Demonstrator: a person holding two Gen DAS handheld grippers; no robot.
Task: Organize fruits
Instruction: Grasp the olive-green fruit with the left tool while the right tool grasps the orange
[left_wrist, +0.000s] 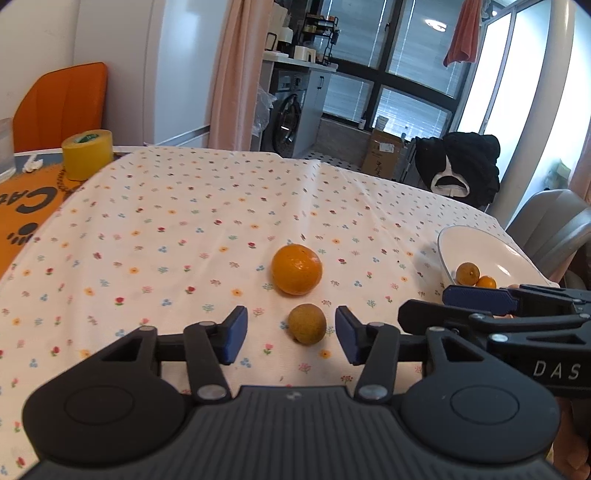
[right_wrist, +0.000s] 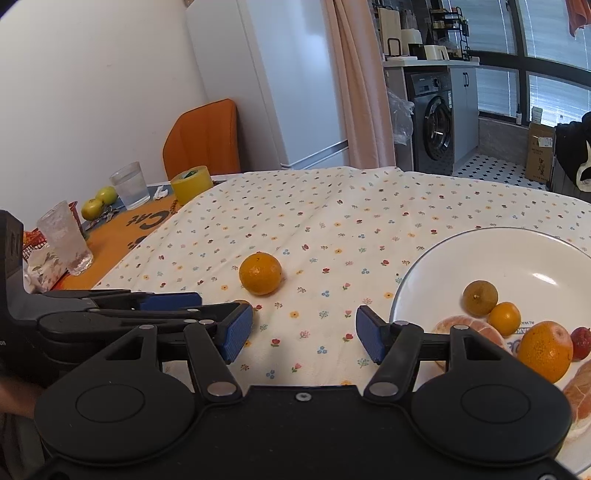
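In the left wrist view a small brown-green fruit (left_wrist: 307, 324) lies on the flowered tablecloth (left_wrist: 184, 221), between the tips of my open left gripper (left_wrist: 291, 334) and nearer its right pad. An orange (left_wrist: 296, 269) sits just beyond it. The white plate (left_wrist: 484, 247) at the right holds two small fruits (left_wrist: 467, 273). In the right wrist view my right gripper (right_wrist: 303, 336) hangs open and empty over the cloth, left of the plate (right_wrist: 498, 251). That plate holds several fruits and peeled segments (right_wrist: 469, 332). The orange (right_wrist: 260, 273) lies ahead and to the left.
A yellow tape roll (right_wrist: 191, 186), two glasses (right_wrist: 130, 184), green apples (right_wrist: 99, 201) and an orange mat (left_wrist: 26, 206) fill the table's left end. An orange chair (left_wrist: 62, 103) stands behind, a grey chair (left_wrist: 554, 218) beside the plate.
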